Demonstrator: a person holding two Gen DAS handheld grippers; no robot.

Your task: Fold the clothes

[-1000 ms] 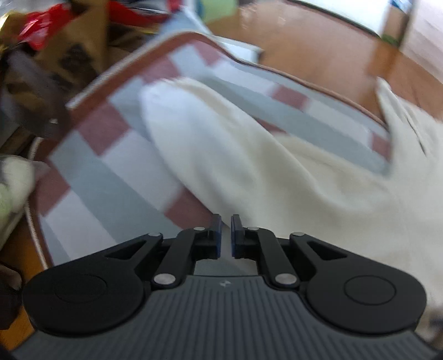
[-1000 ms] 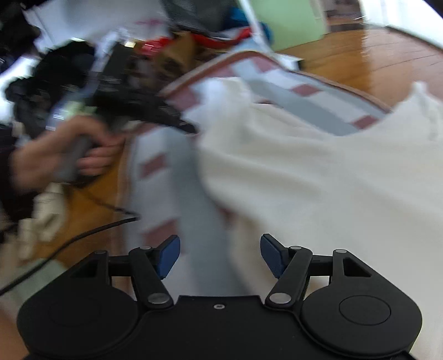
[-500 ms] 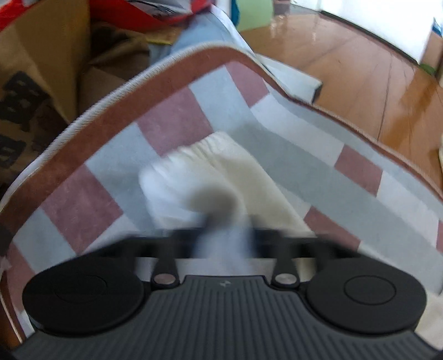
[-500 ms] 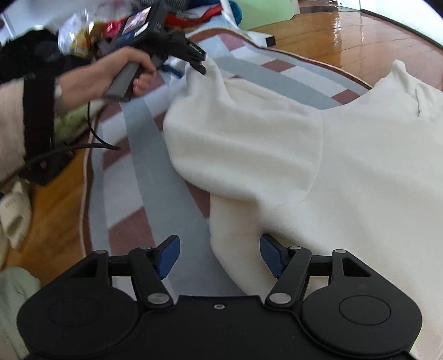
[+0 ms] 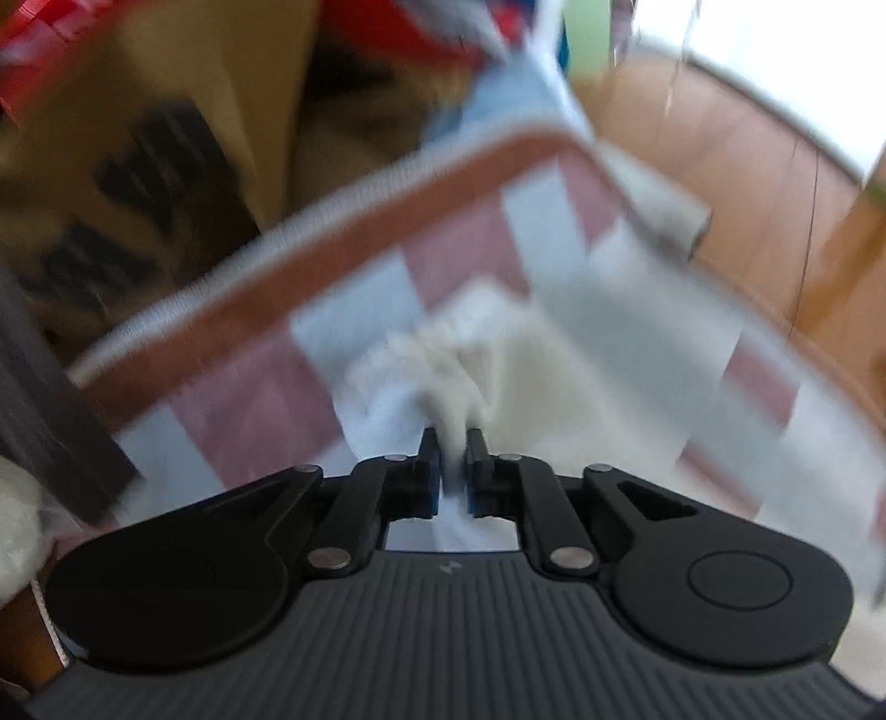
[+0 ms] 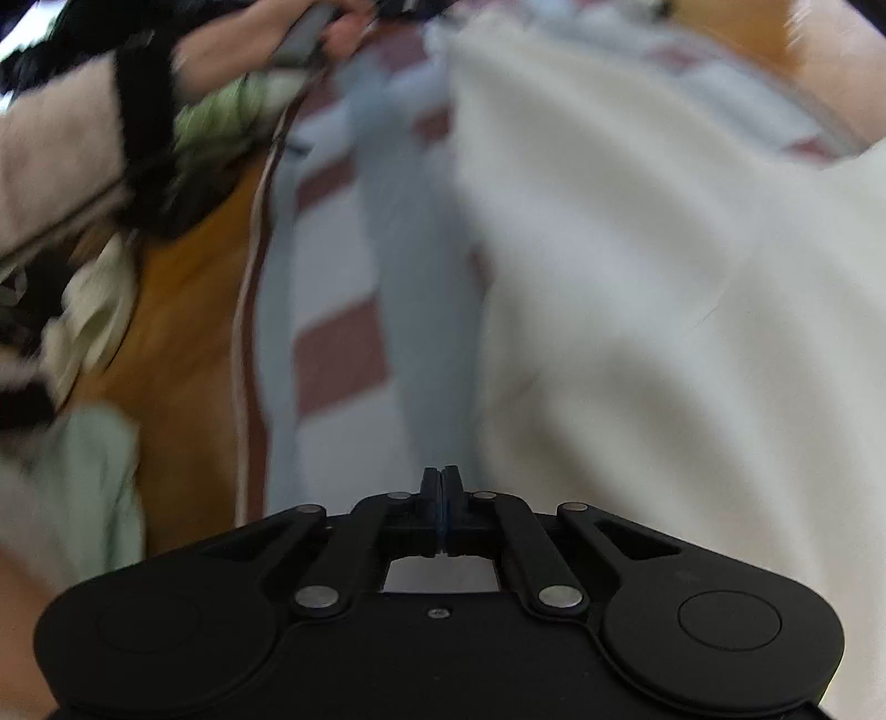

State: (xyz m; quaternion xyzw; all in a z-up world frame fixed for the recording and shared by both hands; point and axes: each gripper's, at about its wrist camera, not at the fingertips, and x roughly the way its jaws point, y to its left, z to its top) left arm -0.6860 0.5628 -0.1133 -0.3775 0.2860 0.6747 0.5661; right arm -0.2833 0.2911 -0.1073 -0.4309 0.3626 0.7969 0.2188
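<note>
Since half a second earlier, the right gripper (image 6: 442, 482) had gone from wide apart to fully closed on nothing, and the left gripper (image 5: 454, 443) had clamped a bunched end of the cream garment (image 5: 443, 360). Black lettering on the brown bag (image 5: 138, 183) at far left was too blurred to read. On the right view, the person's left hand (image 6: 310, 27) gripped its handle at the far left, forearm angled in. That garment lay over the right side of the checked rug (image 6: 338, 343)
</note>
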